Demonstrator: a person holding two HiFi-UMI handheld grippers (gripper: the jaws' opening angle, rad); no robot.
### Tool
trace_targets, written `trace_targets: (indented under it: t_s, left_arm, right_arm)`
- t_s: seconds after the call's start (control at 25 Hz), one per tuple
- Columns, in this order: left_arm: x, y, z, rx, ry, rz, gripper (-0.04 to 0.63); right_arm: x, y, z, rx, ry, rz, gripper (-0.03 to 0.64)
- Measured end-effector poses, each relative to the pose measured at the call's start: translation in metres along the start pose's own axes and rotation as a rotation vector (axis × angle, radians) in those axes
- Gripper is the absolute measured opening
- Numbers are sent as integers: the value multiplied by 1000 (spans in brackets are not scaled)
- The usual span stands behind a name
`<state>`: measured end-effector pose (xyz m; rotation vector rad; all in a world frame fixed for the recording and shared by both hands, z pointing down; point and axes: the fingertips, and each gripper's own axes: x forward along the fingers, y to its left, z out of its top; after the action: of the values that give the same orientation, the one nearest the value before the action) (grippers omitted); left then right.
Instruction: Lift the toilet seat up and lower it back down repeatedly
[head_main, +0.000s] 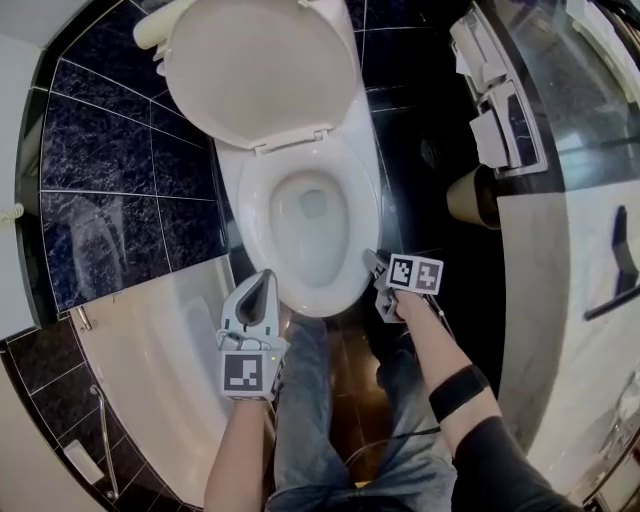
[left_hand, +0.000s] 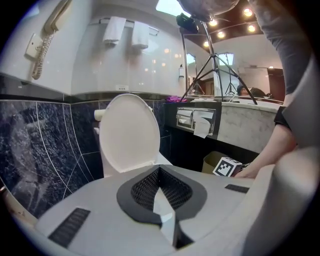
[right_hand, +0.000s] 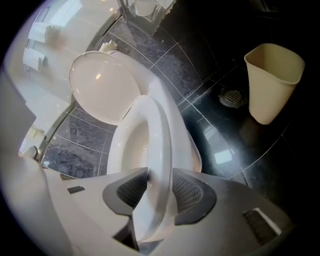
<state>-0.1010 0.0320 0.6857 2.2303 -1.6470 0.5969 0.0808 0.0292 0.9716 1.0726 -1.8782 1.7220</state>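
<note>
Toilet seat (right_hand: 160, 127) runs lengthwise through the right hand-held gripper (right_hand: 158, 184), pinched at its front-right edge; left hand-held gripper (head_main: 268, 281), pressed together and empty, hangs just beside its front-left.

The right gripper (head_main: 374, 264) is at the front right edge of the toilet seat (head_main: 256, 205), angled downward, with its jaws closed on the rim, one pad on each side. The left gripper (head_main: 266, 282) is close beside the seat's front left edge, pointing toward it, jaws together and empty — whether it touches the seat is unclear. Both forearms reach in from the seat's near side; the right forearm (head_main: 440, 350) wears a dark band.
</note>
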Motion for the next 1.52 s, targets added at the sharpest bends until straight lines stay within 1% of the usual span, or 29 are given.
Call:
trace_targets:
  t_s: [0.12,0.16,0.32,0.52,0.6,0.68,0.84,0.88,0.96,1.04,1.16,1.32,1.44,1.52]
  left_arm:
    - [1,5,-5,-17,12,7,-2]
    - [1,6,-7,-19,14,6,-3]
    - [0,6,-20,-8,22,-5,-3]
    - [-2,0,-23,-53,31,4,-3]
    - [-4,-1,-27,-41,43,-1,-3]
    - [-5,-1,-31,-9,48,-13,-3]
    - [-14,-8,-33,14,62,-27,-3]
    - [-17,-10,-34,16,70,-29,-3]
    - [-27,-13,-33,-9,86,-20,-3]
    - [-39,-15,-39,-33,110,-10,-2]
    - [-65,-16,-65,-40,178,-12,-2]
    - [-91,-23,-102,-101,275,-7,-3]
    - [-95,-31,-120,-145,327,-18,-3]
    - [-87,-37,-123,-161,340,-35,-3]
  right_arm:
    - [-1,-1,1,21,-11,1,144]
    - [-1,0,1,31,-14,5,140]
    - [-1,1,2,56,-18,7,133]
    - [-4,2,2,71,-11,3,133]
    - [-8,5,4,78,-11,12,131]
    - [-13,11,6,82,-7,20,129]
    - [-28,24,11,79,9,29,126]
    - [-32,29,12,78,14,30,126]
    - [-42,39,17,68,25,33,127]
    - [-53,51,24,52,37,37,129]
    - [-69,71,34,37,52,40,132]
    - [-90,96,52,47,34,51,132]
    - [-102,114,66,46,16,62,133]
    - [-109,125,75,43,5,71,133]
